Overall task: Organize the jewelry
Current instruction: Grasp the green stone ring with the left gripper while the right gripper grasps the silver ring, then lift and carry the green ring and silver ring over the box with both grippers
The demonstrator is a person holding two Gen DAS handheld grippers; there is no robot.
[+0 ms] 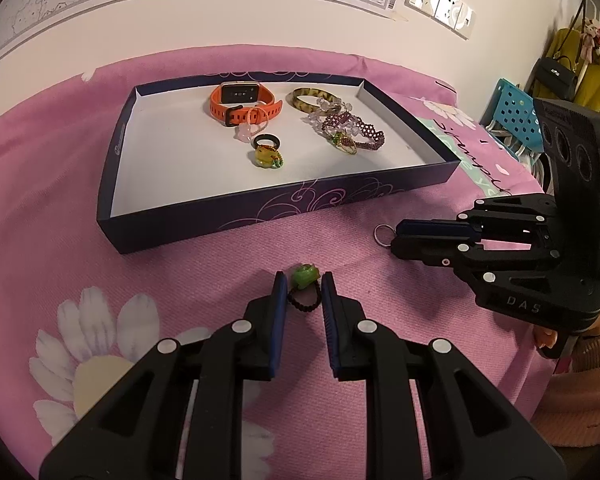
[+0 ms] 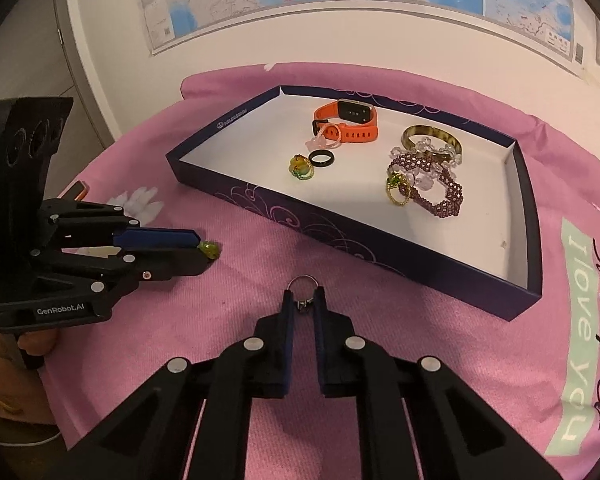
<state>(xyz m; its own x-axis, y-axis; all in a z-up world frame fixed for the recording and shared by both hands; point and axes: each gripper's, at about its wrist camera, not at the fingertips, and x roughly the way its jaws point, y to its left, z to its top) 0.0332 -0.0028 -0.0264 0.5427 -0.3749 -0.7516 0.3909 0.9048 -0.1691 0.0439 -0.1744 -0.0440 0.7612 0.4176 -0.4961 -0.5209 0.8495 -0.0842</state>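
The left gripper [image 1: 304,286] is pinching a green-stoned bead ring [image 1: 305,288] on the pink cloth [image 1: 180,272], while the right gripper [image 2: 303,294] is nipping a silver ring [image 2: 304,282], both apparently meant for the tray [image 1: 260,212] already holding jewelry.

Watch [image 1: 240,104] and bracelets [image 1: 352,130] lie in the tray [image 1: 260,216] on the cloth [image 1: 204,280]

A counter [image 1: 204,276] draped in a pink woven cloth printed with white daisies carries the things. Directly on the cloth sit a shallow dark-purple cardboard box lid with a white inside [image 1: 260,210], a black-beaded ring with a green stone [image 1: 305,286], and a thin silver ring [image 2: 303,282] nearby.
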